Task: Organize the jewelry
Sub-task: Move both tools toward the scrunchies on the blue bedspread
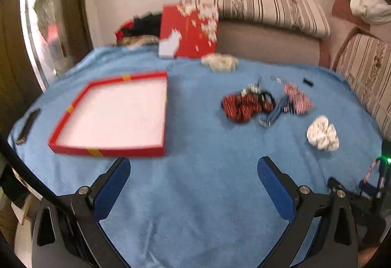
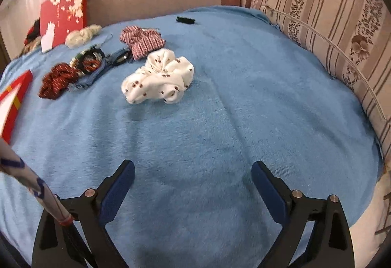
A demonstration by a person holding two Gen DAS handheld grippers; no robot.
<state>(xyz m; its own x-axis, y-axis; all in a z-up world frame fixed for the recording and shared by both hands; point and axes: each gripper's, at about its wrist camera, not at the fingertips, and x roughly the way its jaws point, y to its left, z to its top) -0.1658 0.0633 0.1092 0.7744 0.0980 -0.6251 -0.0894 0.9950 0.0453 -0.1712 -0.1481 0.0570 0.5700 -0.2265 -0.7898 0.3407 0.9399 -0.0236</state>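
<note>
A shallow red box (image 1: 107, 148) sits empty on the blue-covered table (image 1: 200, 194); scrunchies (image 2: 158, 77) lie outside; left gripper (image 1: 194, 170) and right gripper (image 2: 193, 175) both spread wide, holding nothing.

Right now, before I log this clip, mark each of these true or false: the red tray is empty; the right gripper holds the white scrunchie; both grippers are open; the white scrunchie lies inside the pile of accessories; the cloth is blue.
1. The red tray is empty. True.
2. The right gripper holds the white scrunchie. False: its jaws are empty and the scrunchie lies on the cloth ahead.
3. Both grippers are open. True: the left gripper is open too.
4. The white scrunchie lies inside the pile of accessories. False: it lies apart, beside it.
5. The cloth is blue. True.
</note>
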